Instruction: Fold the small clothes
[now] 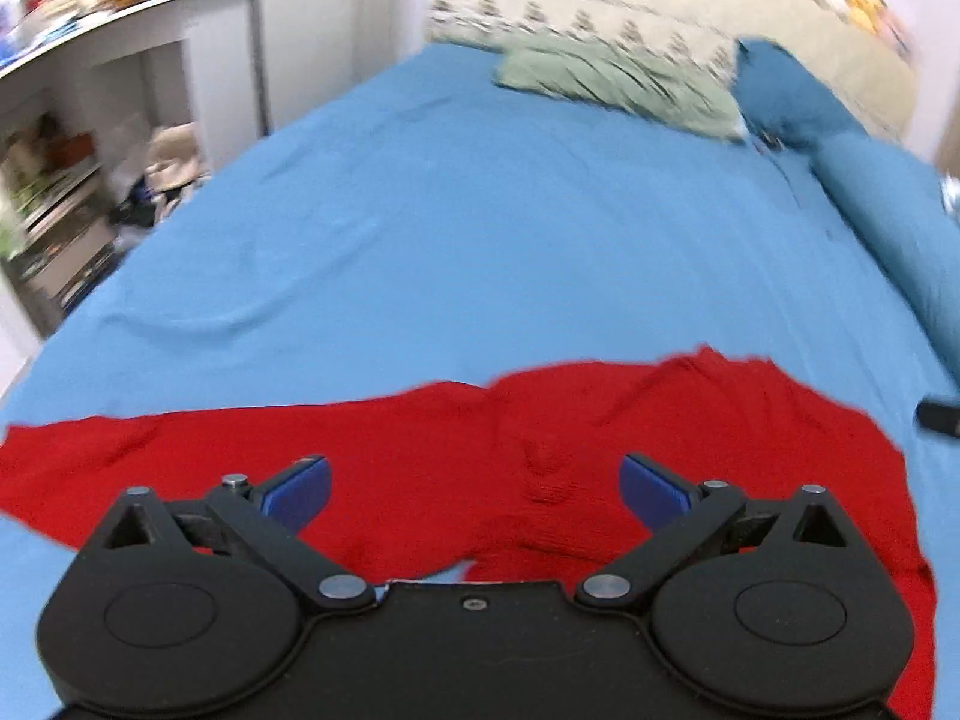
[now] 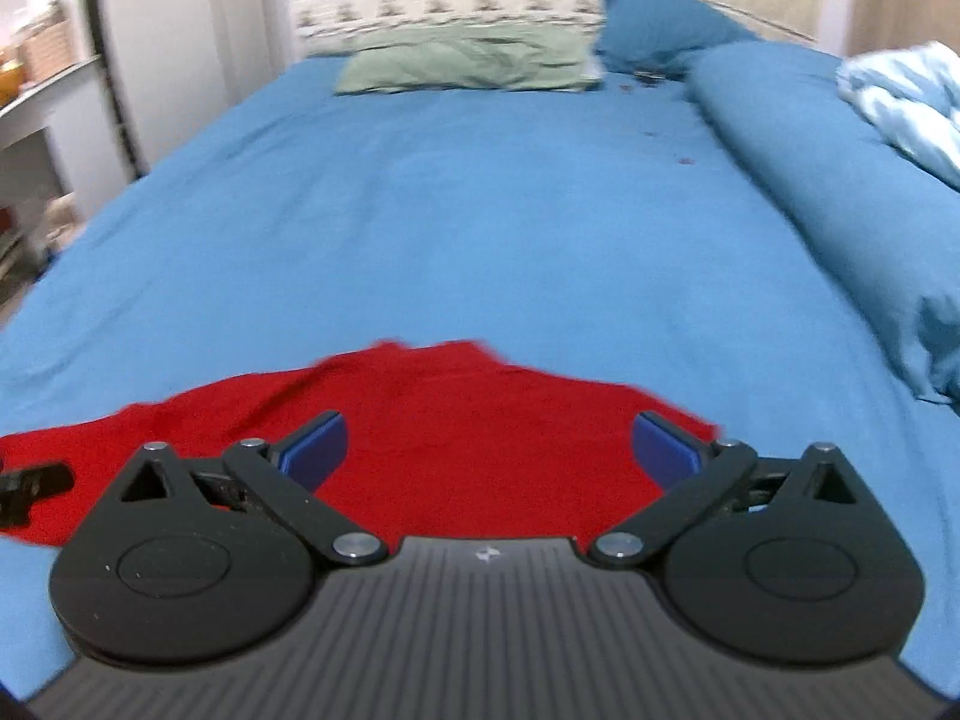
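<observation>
Both grippers gape wide, holding nothing — left gripper and right gripper hover above the red garment spread beneath them on the blue bed.

the left gripper is held with its blue-padded fingers spread wide apart, and nothing is gripped between them. the right gripper is likewise held with its fingers set wide, with nothing clasped. both are angled forward and slightly downward; each one's tip is glimpsed at the edge of the other's view.
</observation>
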A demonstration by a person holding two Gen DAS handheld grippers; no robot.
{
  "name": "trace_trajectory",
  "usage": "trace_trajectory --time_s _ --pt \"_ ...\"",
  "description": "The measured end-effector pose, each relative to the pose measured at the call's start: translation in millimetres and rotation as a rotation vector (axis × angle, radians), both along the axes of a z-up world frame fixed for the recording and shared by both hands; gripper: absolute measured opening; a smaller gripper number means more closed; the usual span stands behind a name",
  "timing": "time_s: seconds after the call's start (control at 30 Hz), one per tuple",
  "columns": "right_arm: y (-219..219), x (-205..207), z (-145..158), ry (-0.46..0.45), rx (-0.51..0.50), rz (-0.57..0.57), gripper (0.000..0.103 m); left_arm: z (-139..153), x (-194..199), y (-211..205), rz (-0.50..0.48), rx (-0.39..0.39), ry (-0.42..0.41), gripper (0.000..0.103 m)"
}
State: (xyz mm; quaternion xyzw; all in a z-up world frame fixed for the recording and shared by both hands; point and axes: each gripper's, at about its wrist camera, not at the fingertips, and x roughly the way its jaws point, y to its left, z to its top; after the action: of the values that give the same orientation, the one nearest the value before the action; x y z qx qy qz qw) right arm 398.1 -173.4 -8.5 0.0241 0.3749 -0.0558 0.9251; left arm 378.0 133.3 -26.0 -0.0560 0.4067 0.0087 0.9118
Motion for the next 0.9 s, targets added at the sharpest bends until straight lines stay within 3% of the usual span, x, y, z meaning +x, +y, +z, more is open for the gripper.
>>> trace_trajectory --time_s 0.17,0.37,0.5,0.6,0.7,0.87,0.9 --pt "76 -7 13 0.021 0.061 0.062 0.103 5 -12 86 0.159 -0.061 0.026 0.103" --pt "152 -3 6 0.069 0.128 0.060 0.103 -23 -30 203 0.374 -0.145 0.067 0.102" --pt "187 3 -10 0.112 0.137 0.025 0.103 -57 -34 270 0.471 -0.214 0.111 0.088" --pt "206 7 -19 0.138 0.152 0.004 0.103 -82 -29 296 0.500 -0.263 0.134 0.073" --pt "226 -1 -30 0.157 0.140 -0.004 0.103 -102 -21 303 0.509 -0.275 0.154 0.064" --pt "235 -3 -38 0.173 0.126 -0.001 0.103 -104 -14 294 0.509 -0.205 0.118 0.063" --pt "235 -4 -37 0.171 0.124 -0.001 0.103 -104 -12 292 0.509 -0.182 0.117 0.055"
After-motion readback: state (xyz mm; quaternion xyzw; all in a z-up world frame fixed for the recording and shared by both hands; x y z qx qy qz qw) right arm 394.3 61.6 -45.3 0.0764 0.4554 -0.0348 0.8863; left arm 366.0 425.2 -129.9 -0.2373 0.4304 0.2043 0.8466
